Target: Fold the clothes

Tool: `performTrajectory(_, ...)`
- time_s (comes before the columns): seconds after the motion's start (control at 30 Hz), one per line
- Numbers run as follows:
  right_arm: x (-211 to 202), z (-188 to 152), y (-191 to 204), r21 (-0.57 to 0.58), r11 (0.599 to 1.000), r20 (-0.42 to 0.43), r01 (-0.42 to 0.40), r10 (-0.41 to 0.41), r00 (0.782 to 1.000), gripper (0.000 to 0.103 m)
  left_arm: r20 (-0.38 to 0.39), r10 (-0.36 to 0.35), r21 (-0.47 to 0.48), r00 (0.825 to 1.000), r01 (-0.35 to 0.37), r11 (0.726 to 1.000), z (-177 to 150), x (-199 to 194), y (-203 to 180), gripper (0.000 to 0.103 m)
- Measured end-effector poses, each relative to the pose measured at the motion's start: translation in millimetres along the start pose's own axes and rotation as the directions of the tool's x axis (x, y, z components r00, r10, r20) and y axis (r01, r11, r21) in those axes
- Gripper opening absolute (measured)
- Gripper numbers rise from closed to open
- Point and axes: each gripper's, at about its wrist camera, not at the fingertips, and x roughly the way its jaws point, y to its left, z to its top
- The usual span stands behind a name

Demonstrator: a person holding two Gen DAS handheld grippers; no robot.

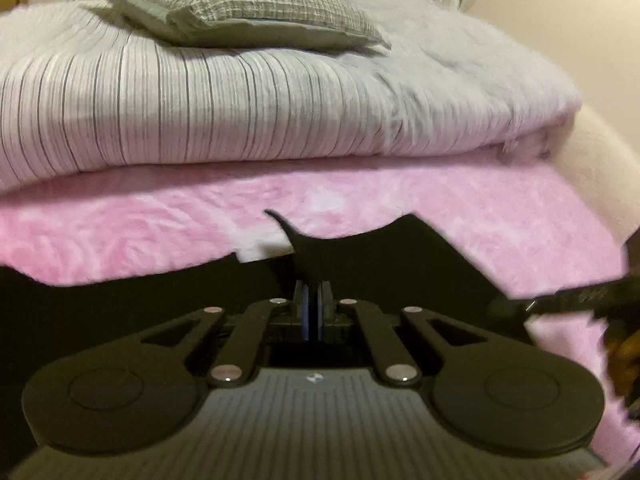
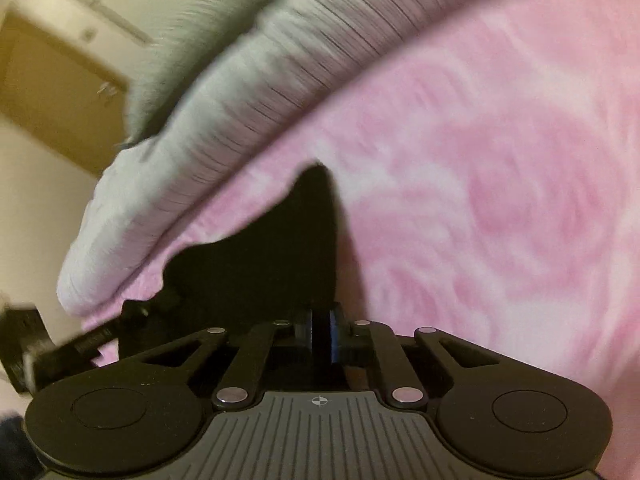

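A black fabric garment (image 1: 360, 256) is spread on the fluffy pink blanket (image 1: 120, 236), clamped by both the left gripper (image 1: 313, 304) and right gripper (image 2: 322, 332), extending toward twelve o'clock from each.

My left gripper (image 1: 313, 300) pinching a garment (image 1: 360, 256) spread on the blanket (image 1: 160, 220), my right gripper (image 2: 322, 336) pinching its other edge, folded duvet (image 1: 200, 112) behind, pillow (image 1: 240, 4) on top.
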Motion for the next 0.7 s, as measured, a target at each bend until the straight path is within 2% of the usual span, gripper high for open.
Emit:
performTrajectory(0.03,3.4,-0.2,2.2,-0.026,0.999,-0.006,0.034,-0.034,0.999,0.008,-0.043,0.017,0.008,0.999,-0.016,1.0,-5.9,12.1,1.0,0.004)
performTrajectory(0.07,6.7,-0.4,4.4,-0.052,0.996,-0.011,0.067,-0.067,0.998,0.008,-0.046,0.024,0.002,0.999,-0.023,1.0,-10.5,17.4,1.7,0.006)
performTrajectory(0.13,9.9,0.3,8.1,-0.083,0.991,-0.016,0.109,-0.111,0.994,0.008,-0.021,0.032,-0.025,0.999,-0.032,0.999,-7.9,10.4,1.9,0.009)
performTrajectory(0.17,8.4,1.8,9.5,-0.079,0.991,-0.017,0.11,-0.112,0.994,0.011,-0.005,0.049,-0.051,0.999,-0.049,0.998,-5.4,3.6,5.1,0.015)
performTrajectory(0.2,5.1,3.1,11.6,-0.08,0.989,-0.013,0.124,-0.126,0.992,0.014,0.011,0.076,-0.078,0.997,-0.075,0.994,-3.1,-4.3,9.9,0.015)
performTrajectory(0.27,-4.5,3.7,13.9,-0.096,0.98,0.009,0.172,-0.172,0.985,0.034,0.035,0.127,-0.136,0.991,-0.121,0.983,1.5,-20.5,20.7,0.015)
performTrajectory(0.33,-19.8,1.1,17.4,-0.115,0.973,0.04,0.202,-0.199,0.979,0.041,0.058,0.142,-0.215,0.988,-0.127,0.968,0.4,-44.4,32.8,0.016)
performTrajectory(0.4,-36.8,-6.8,20.8,-0.132,0.974,0.039,0.185,-0.181,0.983,0.041,0.071,0.106,-0.283,0.992,-0.082,0.956,-10.6,-71.2,38.2,0.016)
performTrajectory(0.47,-49.0,-23.4,27.1,-0.151,0.979,-0.013,0.139,-0.142,0.99,0.04,0.026,0.063,-0.258,0.998,-0.055,0.965,-28.5,-85.8,25.0,0.016)
performTrajectory(0.57,-60.7,-65.0,38.8,-0.192,0.976,-0.12,0.102,-0.126,0.985,0.04,-0.09,0.029,-0.222,0.996,-0.048,0.974,-82.2,-103.2,-0.4,0.016)
performTrajectory(0.63,-68.6,-98.7,44.4,-0.215,0.972,-0.19,0.091,-0.133,0.973,0.04,-0.18,0.04,-0.257,0.983,-0.086,0.963,-122.4,-114.3,-6.5,0.016)
performTrajectory(0.7,-83.0,-127.9,44.9,-0.218,0.97,-0.239,0.104,-0.157,0.958,0.04,-0.225,0.077,-0.283,0.971,-0.141,0.949,-159.0,-138.6,-10.0,0.012)
